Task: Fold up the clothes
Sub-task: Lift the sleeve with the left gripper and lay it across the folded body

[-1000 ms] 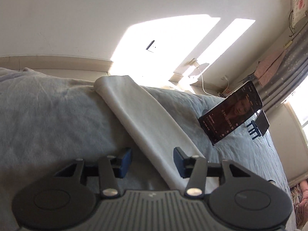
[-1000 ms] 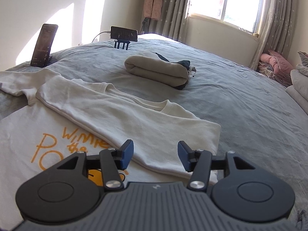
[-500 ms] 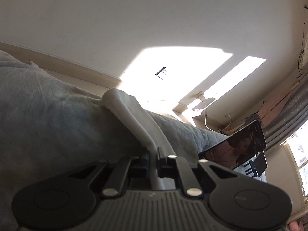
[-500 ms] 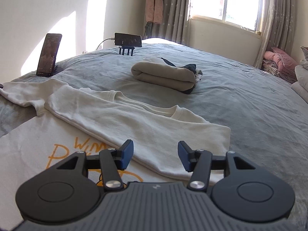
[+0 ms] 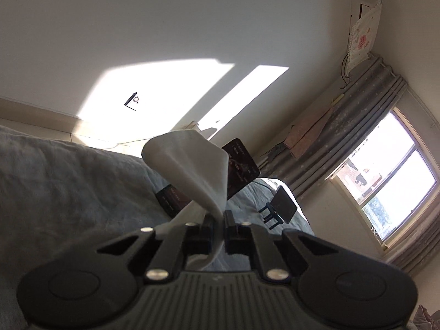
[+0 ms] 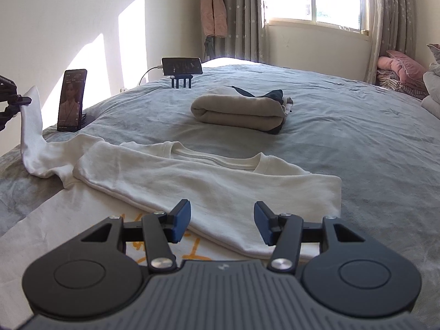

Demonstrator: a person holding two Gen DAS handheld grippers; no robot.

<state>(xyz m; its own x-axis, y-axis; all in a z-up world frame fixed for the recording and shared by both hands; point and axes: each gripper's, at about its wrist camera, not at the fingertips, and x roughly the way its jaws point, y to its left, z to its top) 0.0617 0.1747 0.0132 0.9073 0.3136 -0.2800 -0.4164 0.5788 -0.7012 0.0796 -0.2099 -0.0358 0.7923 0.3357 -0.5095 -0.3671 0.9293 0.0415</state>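
A cream long-sleeved shirt (image 6: 209,176) is laid flat on the grey bedspread (image 6: 357,143), one sleeve folded across its chest. Its other sleeve (image 5: 192,170) is pinched in the closed left gripper (image 5: 218,227) and held raised off the bed, partly screening the upright phone (image 5: 242,165) behind it. The right gripper (image 6: 222,221) is held above the shirt, jaws apart, nothing between them. Beyond are placed a folded beige garment (image 6: 239,111), a second phone on a stand (image 6: 181,67) and curtains (image 6: 242,16).
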